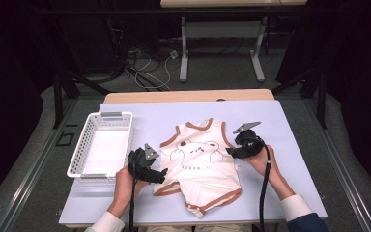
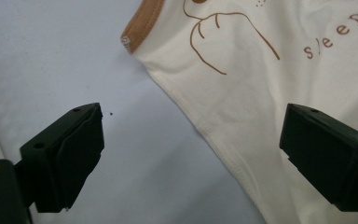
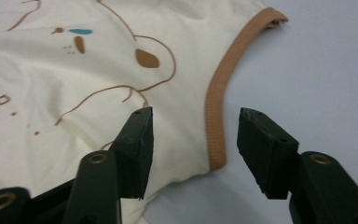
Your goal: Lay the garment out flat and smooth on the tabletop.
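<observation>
Onesie (image 1: 200,162), cream w/ brown trim and a bear print, lies flat near the middle of the counter (image 1: 290,145), neck toward the far edge, snap end toward the near edge. Left gripper (image 2: 191,154): jaws spread wide, holding nothing, straddling the garment's plain side hem, one jaw over bare counter, the other over fabric. Probably set that way to pinch the hem edge itself, not a fistful of cloth. Right gripper (image 3: 193,149): jaws also parted, empty, bracketing the brown-bound armhole edge, one over the cream body, one over the counter. Same logic, I'd guess: thick trim gives a firm bite. In the high view the two grippers sit at opposite sides of the garment, a hand behind each, so a symmetric lift or fold looks like the plan. White basket (image 1: 101,145) stands empty by the counter's left edge, apart from the onesie; likely the drop-off.
</observation>
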The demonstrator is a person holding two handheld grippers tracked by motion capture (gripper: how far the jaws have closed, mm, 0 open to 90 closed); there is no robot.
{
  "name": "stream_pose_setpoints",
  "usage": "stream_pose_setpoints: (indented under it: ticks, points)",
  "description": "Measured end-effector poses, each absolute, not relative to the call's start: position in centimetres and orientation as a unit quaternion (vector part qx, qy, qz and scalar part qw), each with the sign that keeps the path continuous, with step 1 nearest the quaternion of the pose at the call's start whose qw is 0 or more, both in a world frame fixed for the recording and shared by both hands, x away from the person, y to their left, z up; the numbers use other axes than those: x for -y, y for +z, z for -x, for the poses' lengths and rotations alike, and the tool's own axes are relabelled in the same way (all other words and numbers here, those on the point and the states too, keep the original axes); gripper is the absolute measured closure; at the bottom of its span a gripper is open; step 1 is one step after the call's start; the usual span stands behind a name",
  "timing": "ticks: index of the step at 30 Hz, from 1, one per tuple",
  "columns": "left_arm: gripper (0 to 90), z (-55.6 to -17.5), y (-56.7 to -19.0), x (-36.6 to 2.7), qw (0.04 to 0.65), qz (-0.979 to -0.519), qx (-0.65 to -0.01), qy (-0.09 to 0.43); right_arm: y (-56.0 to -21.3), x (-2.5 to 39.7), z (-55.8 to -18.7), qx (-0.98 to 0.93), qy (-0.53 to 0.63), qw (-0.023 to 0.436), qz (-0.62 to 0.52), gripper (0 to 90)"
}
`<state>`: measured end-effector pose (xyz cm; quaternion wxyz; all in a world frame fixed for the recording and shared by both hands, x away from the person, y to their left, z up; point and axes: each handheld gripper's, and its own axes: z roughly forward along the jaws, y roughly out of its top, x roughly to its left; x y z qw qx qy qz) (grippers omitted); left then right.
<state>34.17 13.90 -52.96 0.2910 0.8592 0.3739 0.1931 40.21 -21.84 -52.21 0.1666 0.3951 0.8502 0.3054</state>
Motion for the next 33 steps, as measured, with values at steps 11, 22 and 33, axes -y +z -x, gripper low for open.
stream_pose_setpoints:
  ticks: [11, 22, 33]
  points:
    - [17.3, -36.3, -53.3, -11.9, 0.281, -0.872, -0.362, 0.172, -52.6, 20.0, -39.1, -0.881, 0.311, 0.114, -0.338, 32.6]
    - [28.6, -37.5, -54.7, -10.9, 0.259, -0.891, -0.346, 0.140, -54.4, 18.6, -39.4, -0.894, 0.274, 0.130, -0.329, 37.3]
    - [64.7, -37.1, -54.8, -11.7, 0.292, -0.898, -0.317, 0.088, -54.5, 19.4, -39.5, -0.892, 0.289, 0.099, -0.333, 73.4]
